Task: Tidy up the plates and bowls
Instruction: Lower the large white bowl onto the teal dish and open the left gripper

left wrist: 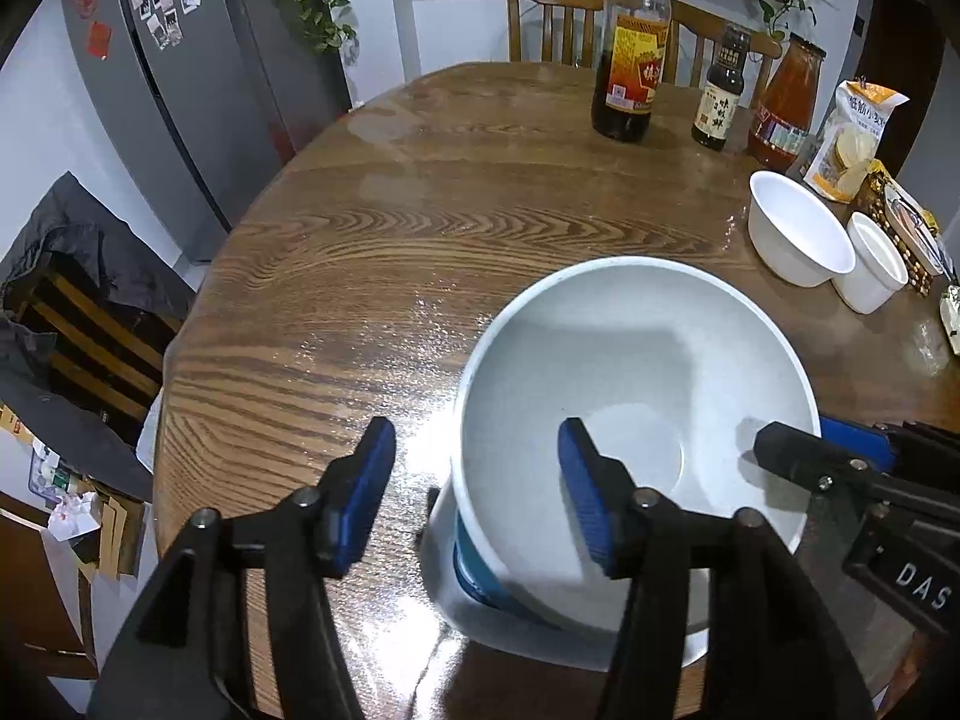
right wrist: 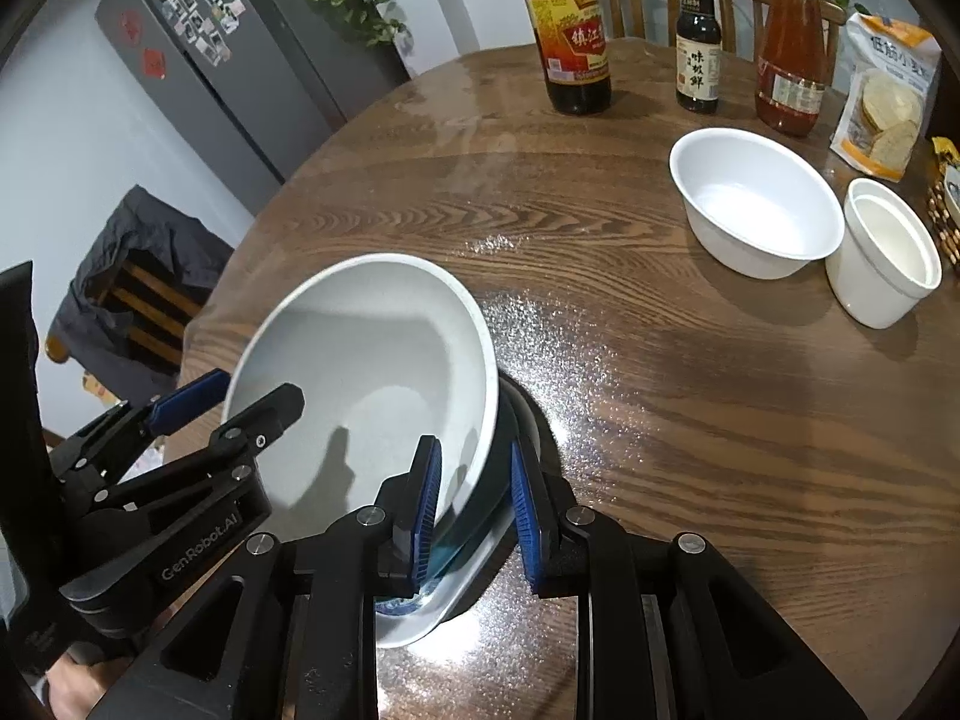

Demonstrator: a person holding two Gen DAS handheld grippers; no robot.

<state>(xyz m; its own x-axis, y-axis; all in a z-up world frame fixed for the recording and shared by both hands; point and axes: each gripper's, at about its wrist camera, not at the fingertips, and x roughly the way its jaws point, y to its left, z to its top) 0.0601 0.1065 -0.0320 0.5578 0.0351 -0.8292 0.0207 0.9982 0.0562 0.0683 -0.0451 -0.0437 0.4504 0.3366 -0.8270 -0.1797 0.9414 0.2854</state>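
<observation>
A large grey-white bowl with a blue outside is tilted over the near part of the wooden table. My left gripper straddles its left rim, one finger outside and one inside, open, with its pads clear of the wall. My right gripper is shut on the bowl's right rim, one pad inside and one outside. A white dish edge shows beneath the bowl; how they sit together I cannot tell. A white bowl and a small white cup stand at the right.
A vinegar bottle, a small dark sauce bottle and a red sauce bottle stand at the table's far side, with a snack bag to the right. Wooden chairs stand behind the table, and a grey fridge is at the left.
</observation>
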